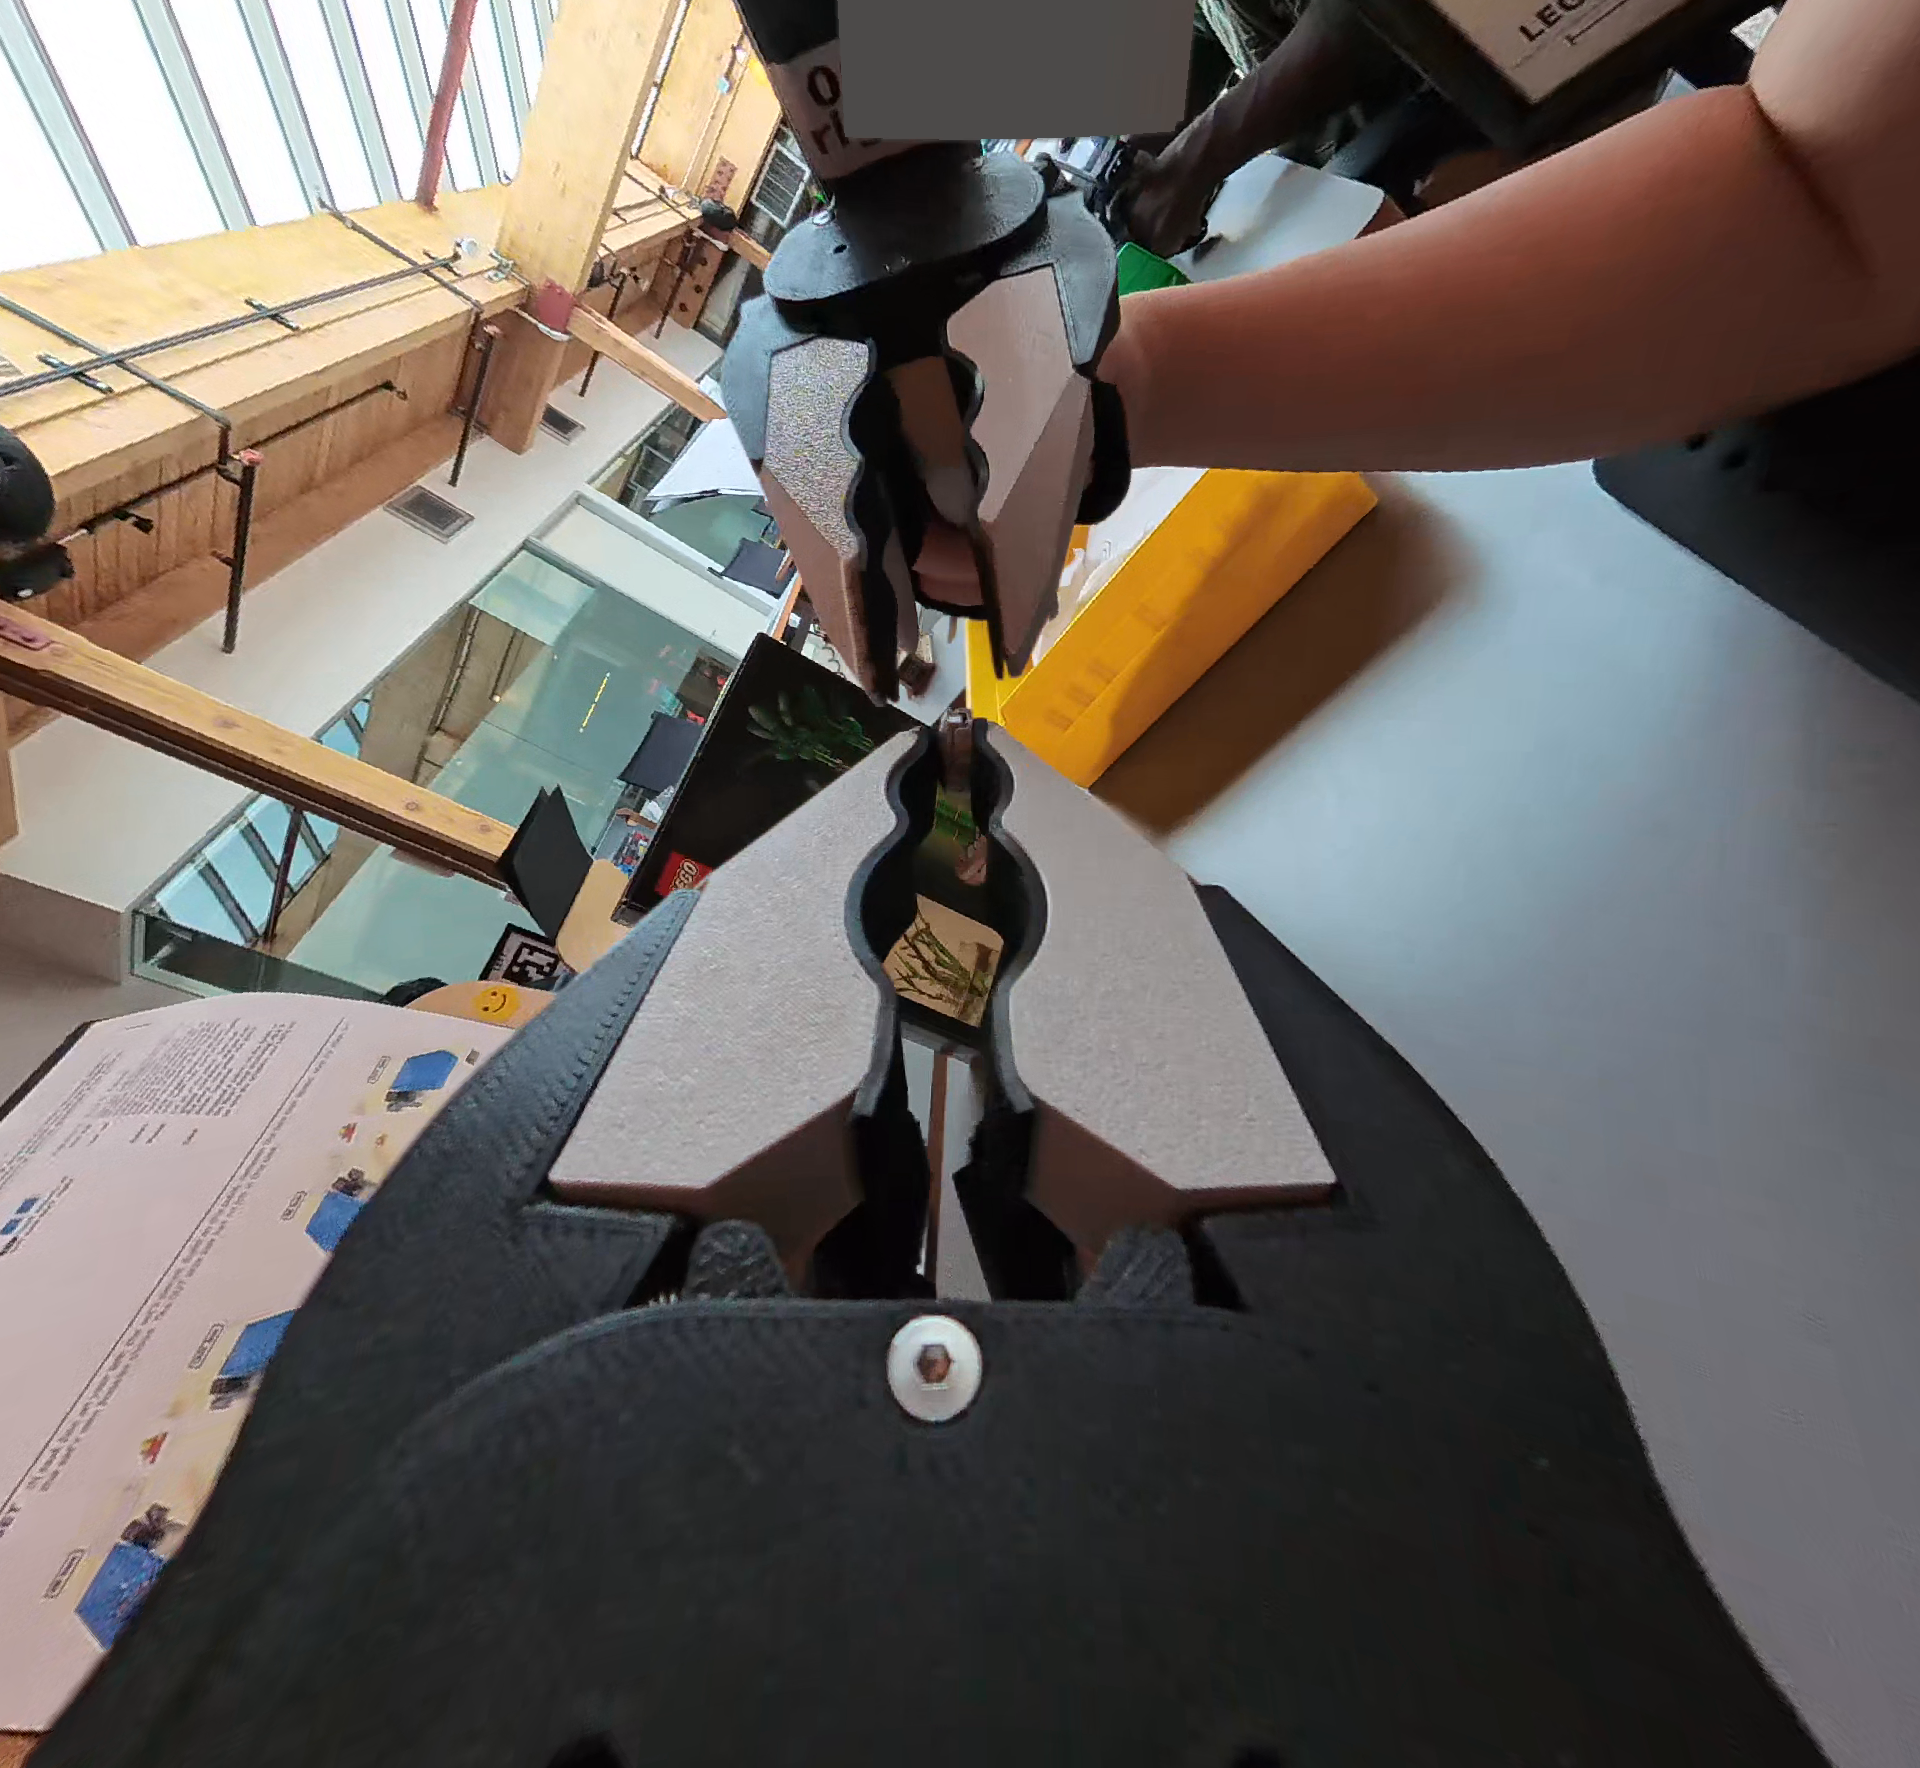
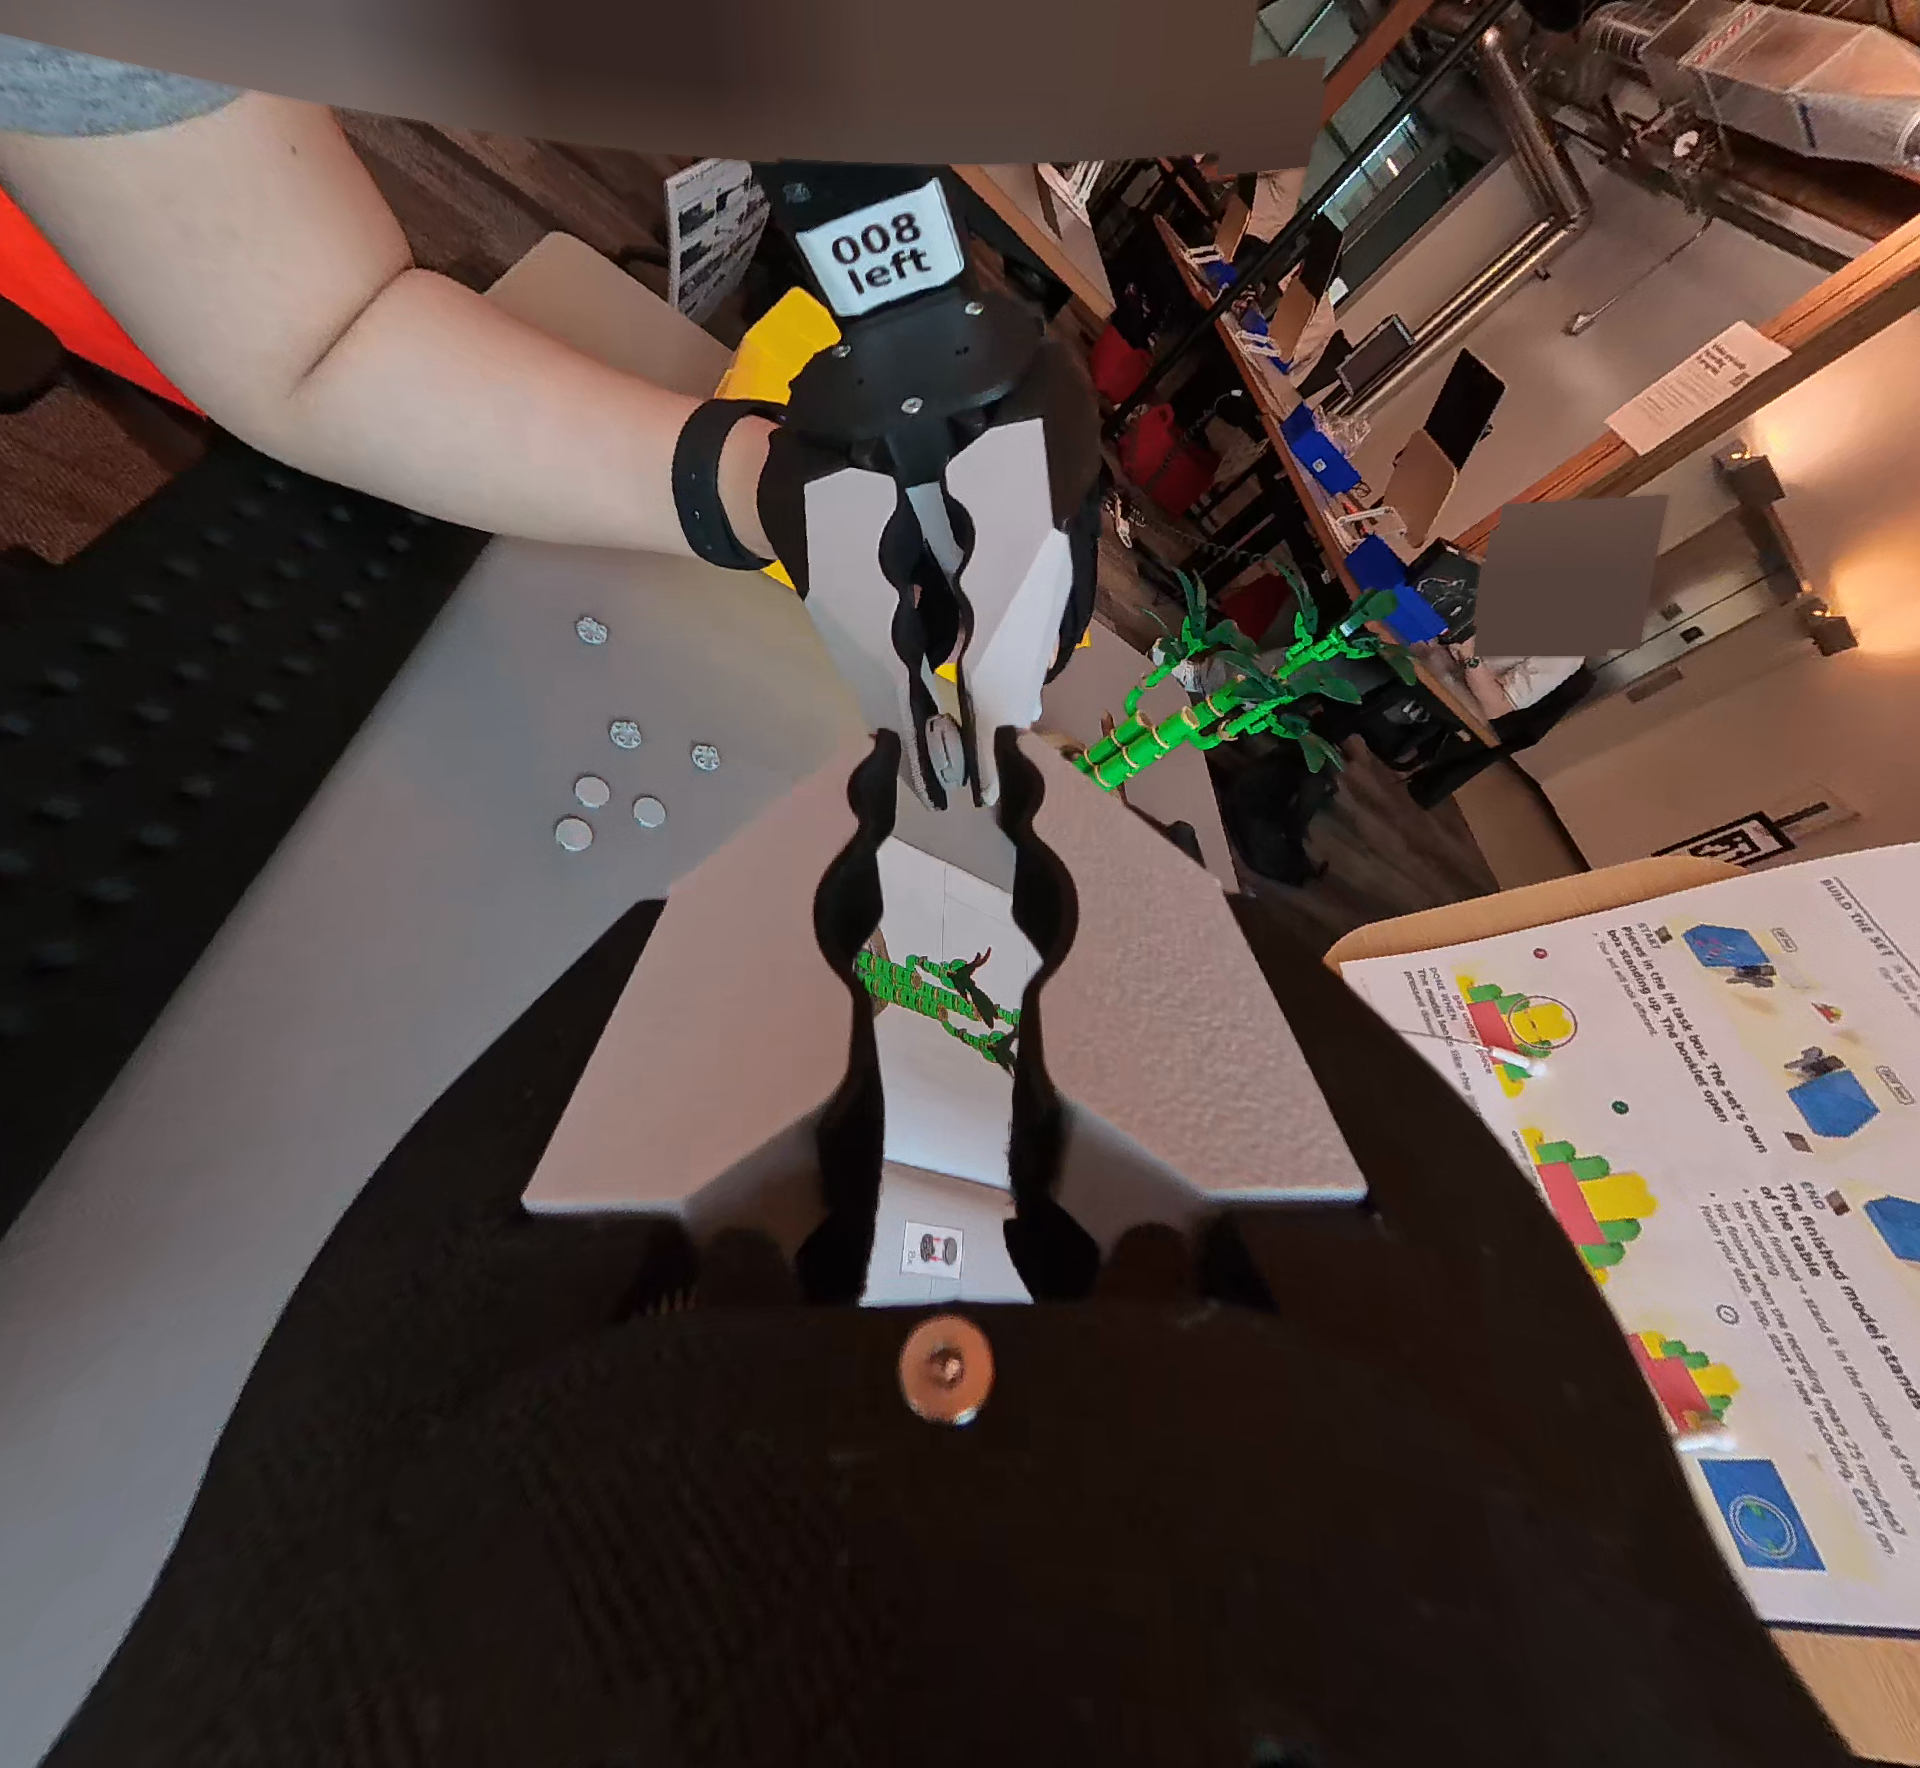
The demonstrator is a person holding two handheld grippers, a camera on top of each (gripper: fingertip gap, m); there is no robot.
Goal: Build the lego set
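Our left tool (image 1: pixel 956 726) is pinched on a small grey round piece (image 2: pixel 943 750), whose flat disc shape only the right wrist view shows; in the left wrist view it is a thin sliver at the tips. Our right tool (image 2: pixel 945 752) stands parted, its fingers either side of the left tool's tip, nothing held. The two tools meet tip to tip above the grey table (image 2: pixel 312 939).

The right wrist view alone shows six loose round pieces (image 2: pixel 623 762) lying on the table to the left, and a green bamboo-like model (image 2: pixel 1195 710) standing farther off. The left wrist view alone shows a yellow tray (image 1: pixel 1174 617) and a dark box (image 1: pixel 769 762). Both show an instruction sheet (image 2: pixel 1683 1199). Wooden beams (image 1: pixel 312 305) span the room.
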